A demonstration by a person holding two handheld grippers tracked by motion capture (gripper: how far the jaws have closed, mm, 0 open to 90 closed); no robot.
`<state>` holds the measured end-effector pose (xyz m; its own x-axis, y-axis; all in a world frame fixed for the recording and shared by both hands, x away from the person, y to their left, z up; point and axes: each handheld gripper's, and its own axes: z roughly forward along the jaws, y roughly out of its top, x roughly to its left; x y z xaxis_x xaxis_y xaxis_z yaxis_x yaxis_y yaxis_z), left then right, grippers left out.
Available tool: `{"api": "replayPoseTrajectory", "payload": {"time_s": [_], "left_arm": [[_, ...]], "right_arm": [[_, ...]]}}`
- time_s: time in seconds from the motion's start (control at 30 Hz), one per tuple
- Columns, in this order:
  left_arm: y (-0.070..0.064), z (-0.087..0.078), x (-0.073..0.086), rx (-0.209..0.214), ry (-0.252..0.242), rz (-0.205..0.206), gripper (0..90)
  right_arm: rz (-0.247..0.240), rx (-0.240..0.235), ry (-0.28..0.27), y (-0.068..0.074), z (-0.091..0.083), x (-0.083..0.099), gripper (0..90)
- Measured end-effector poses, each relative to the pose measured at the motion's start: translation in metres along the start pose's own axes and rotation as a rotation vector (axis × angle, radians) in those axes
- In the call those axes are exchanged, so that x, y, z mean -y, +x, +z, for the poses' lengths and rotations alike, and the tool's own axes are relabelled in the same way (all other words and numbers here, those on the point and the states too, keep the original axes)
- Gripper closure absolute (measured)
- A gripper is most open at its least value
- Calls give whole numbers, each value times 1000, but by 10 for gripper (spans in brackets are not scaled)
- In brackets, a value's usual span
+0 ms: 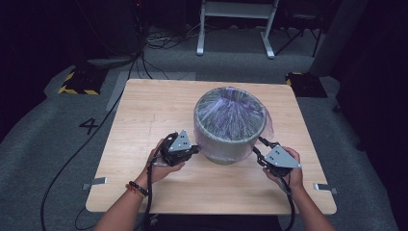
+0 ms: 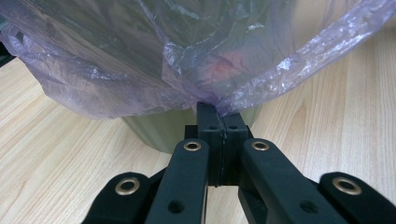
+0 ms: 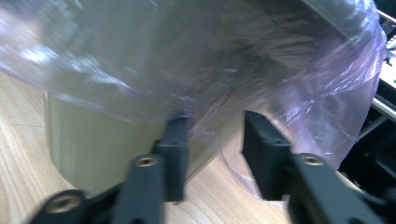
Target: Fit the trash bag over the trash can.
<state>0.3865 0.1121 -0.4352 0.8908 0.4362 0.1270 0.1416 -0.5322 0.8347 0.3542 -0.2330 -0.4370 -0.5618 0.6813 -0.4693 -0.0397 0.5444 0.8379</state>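
A grey-green round bin stands on the wooden table, lined with a thin purple plastic bag folded down over its rim. My left gripper is at the bin's left side. In the left gripper view it is shut on the hanging edge of the bag, with the bin's wall behind. My right gripper is at the bin's right side. In the right gripper view it is open, and the bag's skirt hangs between and over its jaws beside the bin.
The table's front half is bare wood. Cables trail from both grippers off the near edge. Beyond the table lie grey carpet, floor cables and a white frame.
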Motion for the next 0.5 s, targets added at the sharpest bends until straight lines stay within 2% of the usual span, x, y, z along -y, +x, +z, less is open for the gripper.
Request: {"api": "replayPoseTrajectory", "payload": {"time_s": [0.03,0.13,0.2,0.27,0.37,0.5], "left_arm": [[0,0,0,0,3,-1,900],[0,2,3,-2,16,2,900],[-1,5,5,1,27,2,900],[-2,7,7,-1,39,1,900],[-1,11,11,0,66,10,900],[-1,17,20,10,117,3,900]], "right_arm": [[4,-24,-4,0,0,0,796],[6,-77,-9,1,1,2,900],[23,-108,-11,0,0,5,900],[28,-118,-9,-1,0,7,900],[63,-145,14,-4,2,14,900],[85,-176,62,-6,7,26,900]]}}
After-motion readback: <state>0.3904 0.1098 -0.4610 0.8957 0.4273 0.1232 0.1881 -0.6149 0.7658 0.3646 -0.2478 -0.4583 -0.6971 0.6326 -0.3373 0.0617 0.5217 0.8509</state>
